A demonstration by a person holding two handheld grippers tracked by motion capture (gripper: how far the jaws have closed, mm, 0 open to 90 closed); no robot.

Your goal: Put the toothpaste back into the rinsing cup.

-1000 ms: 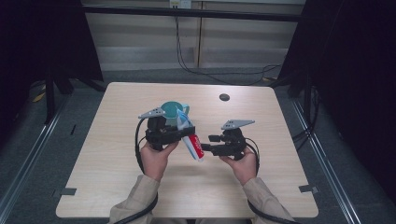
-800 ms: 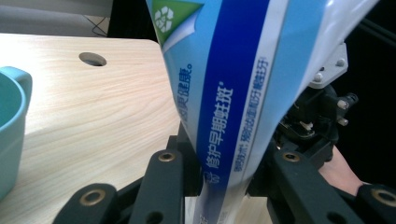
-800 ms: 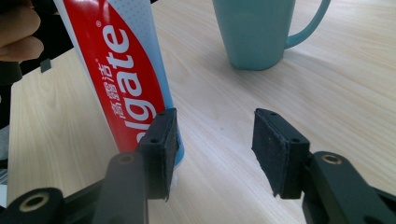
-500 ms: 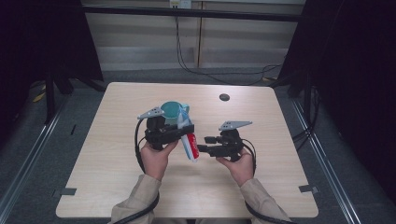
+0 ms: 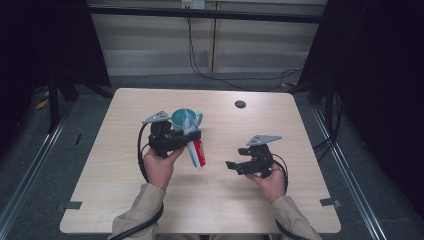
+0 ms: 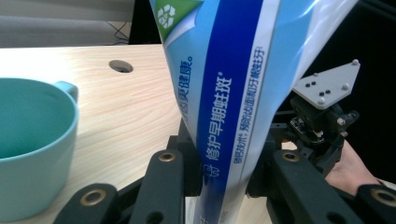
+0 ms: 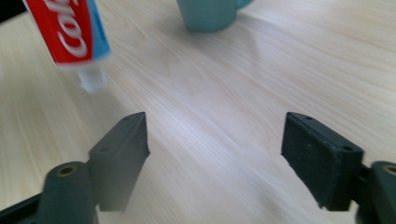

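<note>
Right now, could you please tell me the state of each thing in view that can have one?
Toothpaste tube: clamped in the left gripper, tilted, capped end low, above the table.
Teal mug: upright on the table, beside the tube; contents hidden.
Left gripper: shut on the tube.
Right gripper: jaws have just been opening, nothing between them, apart from the tube.
</note>
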